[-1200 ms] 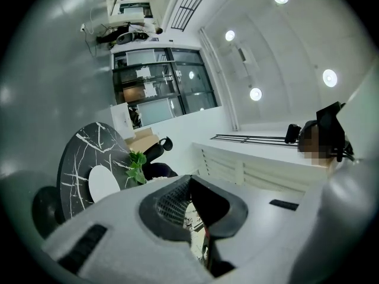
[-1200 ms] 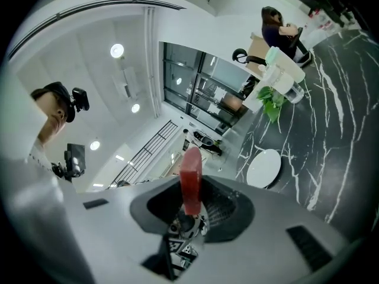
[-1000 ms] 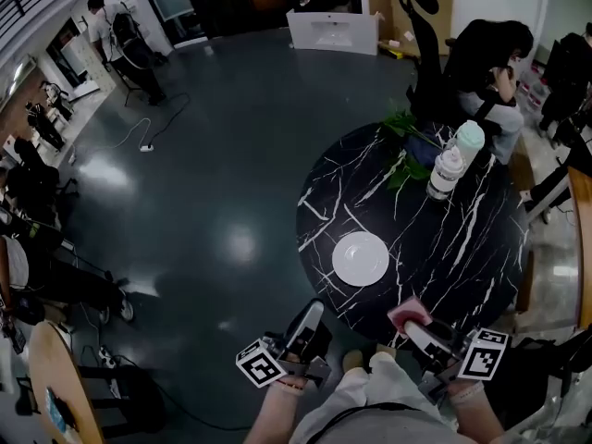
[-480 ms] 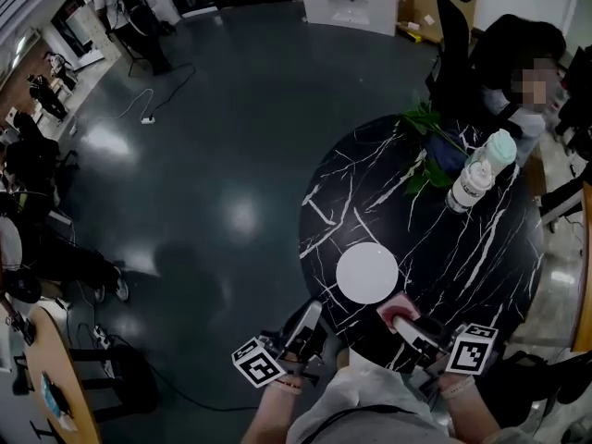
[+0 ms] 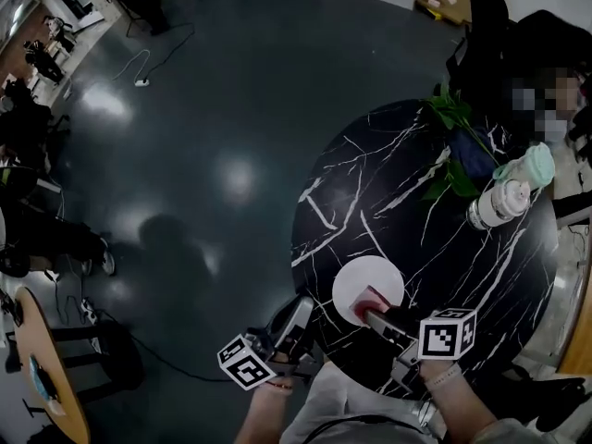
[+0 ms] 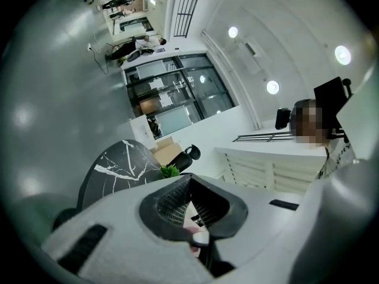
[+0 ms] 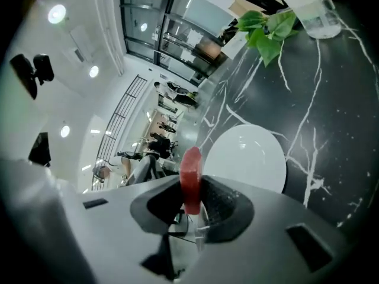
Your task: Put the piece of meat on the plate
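A white plate (image 5: 365,280) lies near the front edge of the round black marble table (image 5: 416,220). My right gripper (image 5: 372,307) is shut on a red piece of meat (image 5: 369,301), which hangs over the plate's near edge. In the right gripper view the meat (image 7: 190,176) stands upright between the pads, with the plate (image 7: 251,155) just beyond it. My left gripper (image 5: 302,305) is off the table's left front edge, over the floor. Its jaws (image 6: 189,179) look shut, with nothing held.
At the table's far side stand a leafy green plant (image 5: 451,118) and two bottles (image 5: 507,197), one with a teal cap (image 5: 533,166). A person (image 5: 541,54) sits behind them. A wooden table (image 5: 37,377) is at the lower left, across the dark floor.
My right gripper has come forward and down with the meat, from the table's edge to over the plate's near rim. The left gripper has also moved forward a little.
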A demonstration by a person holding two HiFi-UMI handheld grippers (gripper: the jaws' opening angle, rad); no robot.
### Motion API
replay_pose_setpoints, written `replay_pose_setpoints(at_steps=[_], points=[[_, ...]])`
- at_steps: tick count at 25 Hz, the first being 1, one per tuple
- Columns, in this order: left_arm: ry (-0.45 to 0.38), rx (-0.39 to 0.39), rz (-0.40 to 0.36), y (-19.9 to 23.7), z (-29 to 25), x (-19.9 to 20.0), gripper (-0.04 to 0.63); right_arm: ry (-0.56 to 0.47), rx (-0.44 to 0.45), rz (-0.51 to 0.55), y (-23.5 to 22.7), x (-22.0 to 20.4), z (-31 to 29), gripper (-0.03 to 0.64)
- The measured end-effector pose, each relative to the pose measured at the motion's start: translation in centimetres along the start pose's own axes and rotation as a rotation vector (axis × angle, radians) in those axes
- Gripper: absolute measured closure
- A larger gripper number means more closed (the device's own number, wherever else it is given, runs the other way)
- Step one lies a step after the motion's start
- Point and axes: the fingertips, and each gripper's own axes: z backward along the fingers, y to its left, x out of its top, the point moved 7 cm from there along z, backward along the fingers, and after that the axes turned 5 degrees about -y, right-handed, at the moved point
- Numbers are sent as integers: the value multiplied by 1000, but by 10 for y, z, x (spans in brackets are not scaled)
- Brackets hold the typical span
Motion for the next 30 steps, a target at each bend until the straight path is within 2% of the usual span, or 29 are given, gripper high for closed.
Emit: replay_pose_setpoints(at_steps=[3, 6, 10, 15, 23, 27, 30], points=[[-5, 10, 17, 10, -1, -4, 586, 50, -40, -2, -10, 7, -16, 525], [-13, 16, 33, 17, -1, -6, 586, 107, -76, 50, -17, 10, -26, 525], [-32, 16, 54, 22, 0, -3, 586, 201, -115, 186, -18, 11, -33, 525], [-42, 9, 59, 22, 0, 1, 586, 253, -188, 371, -17, 19, -29, 518], [-76, 14, 76, 25, 7, 9, 586, 353, -293, 641, -17, 18, -29, 388], [-79, 14, 75, 24, 9, 8, 586, 390, -349, 766, -17, 19, -24, 370], [-82, 6, 82, 22, 9, 7, 586, 387, -357, 775, -17, 20, -20, 365]])
